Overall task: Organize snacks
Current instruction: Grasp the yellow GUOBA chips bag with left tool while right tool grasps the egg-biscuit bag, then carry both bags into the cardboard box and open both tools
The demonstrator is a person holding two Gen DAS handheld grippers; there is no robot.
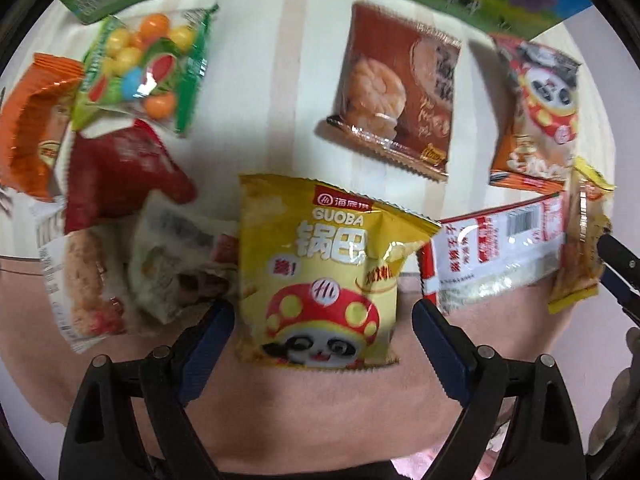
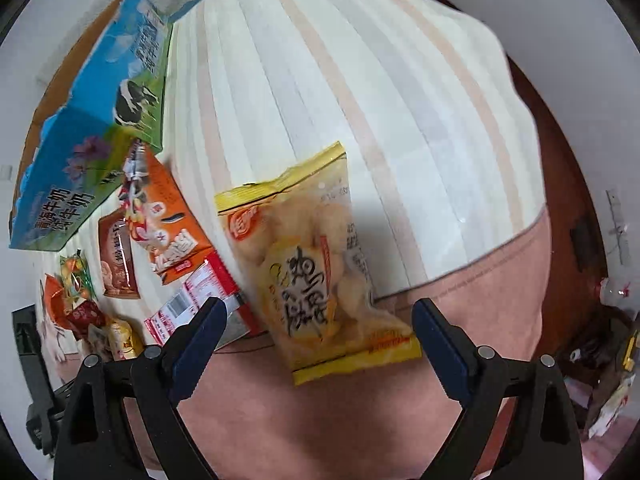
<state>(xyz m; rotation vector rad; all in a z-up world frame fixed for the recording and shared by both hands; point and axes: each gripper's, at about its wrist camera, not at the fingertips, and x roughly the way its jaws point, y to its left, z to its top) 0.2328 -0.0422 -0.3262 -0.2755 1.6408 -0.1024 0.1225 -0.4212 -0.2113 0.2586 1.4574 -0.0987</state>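
Note:
My left gripper [image 1: 322,312] is open, its fingers on either side of a yellow Guoba snack bag [image 1: 324,272] with a panda picture, lying at the table's front edge. My right gripper [image 2: 320,316] is open around a pale yellow bag of puffed snacks [image 2: 316,276]; the same bag shows at the right edge of the left wrist view [image 1: 580,240]. Other packets lie on the striped tablecloth [image 2: 340,80]: a brown pastry packet [image 1: 400,96], an orange panda packet [image 1: 536,116], a red-and-white packet [image 1: 496,248], a candy-ball bag [image 1: 148,72].
A blue and green milk carton box [image 2: 92,120] stands open at the far left of the table. A heap of red, orange and clear packets [image 1: 100,200] lies at the left. The cloth's pink border [image 2: 480,280] marks the table's near edge. Clutter sits on the floor at the right [image 2: 612,360].

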